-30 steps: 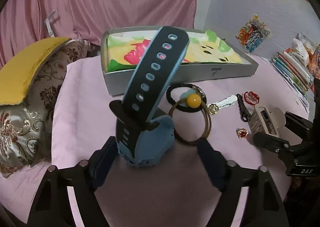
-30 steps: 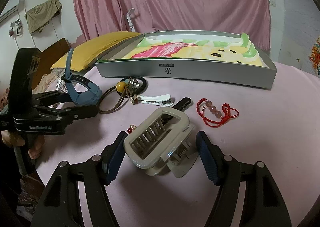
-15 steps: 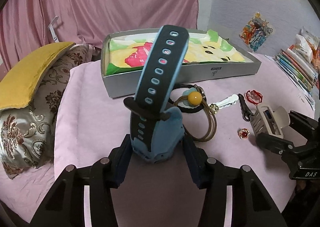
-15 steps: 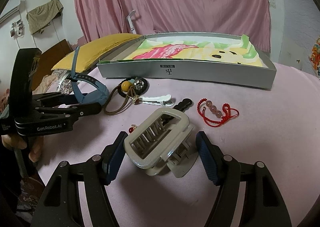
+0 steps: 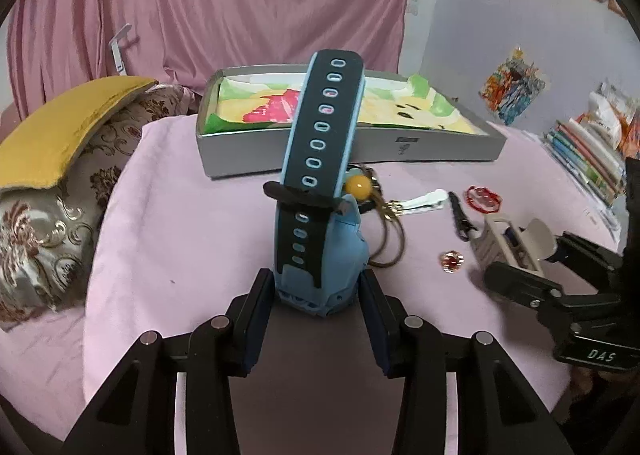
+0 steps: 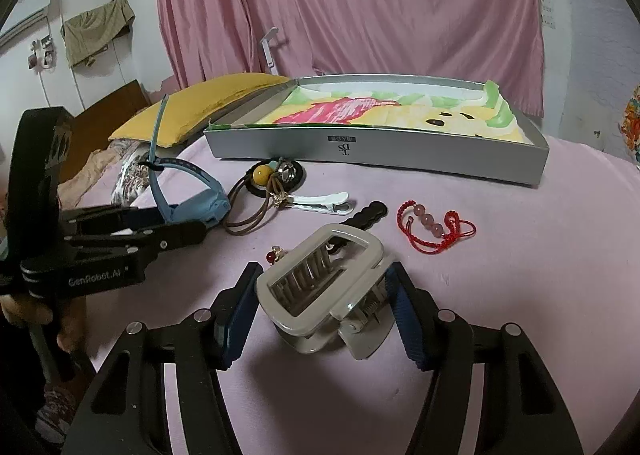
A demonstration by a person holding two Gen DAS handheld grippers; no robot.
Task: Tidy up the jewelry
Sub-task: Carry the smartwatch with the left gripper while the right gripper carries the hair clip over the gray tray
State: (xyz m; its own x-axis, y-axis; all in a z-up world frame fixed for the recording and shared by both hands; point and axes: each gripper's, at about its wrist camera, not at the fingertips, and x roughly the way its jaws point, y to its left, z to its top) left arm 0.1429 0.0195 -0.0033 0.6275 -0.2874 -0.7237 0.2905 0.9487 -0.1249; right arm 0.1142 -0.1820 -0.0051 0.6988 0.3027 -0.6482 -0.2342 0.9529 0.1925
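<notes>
A blue watch [image 5: 320,247] stands on the pink tablecloth with its strap sticking up. My left gripper [image 5: 316,283] is closing, and its pads touch both sides of the watch body; the right wrist view also shows the watch [image 6: 200,203]. A beige hair claw clip [image 6: 320,287] lies between the fingers of my right gripper [image 6: 324,283], whose jaws are closing, with the pads against its two sides. The grey box [image 6: 400,151] with a colourful lining stands behind. A hair tie with a yellow bead [image 6: 262,175], a white clip [image 6: 320,201], a black clip [image 6: 370,213] and a red bracelet [image 6: 432,227] lie loose.
A small red-stone ring [image 6: 274,255] lies just left of the claw clip. A yellow cushion [image 5: 60,127] rests on a patterned one at the left. Books [image 5: 580,151] are stacked at the far right. A pink curtain hangs behind the table.
The left jaws went from wide apart to tight against the watch, and the watch slid a little toward the hair tie. The right jaws narrowed onto the claw clip.
</notes>
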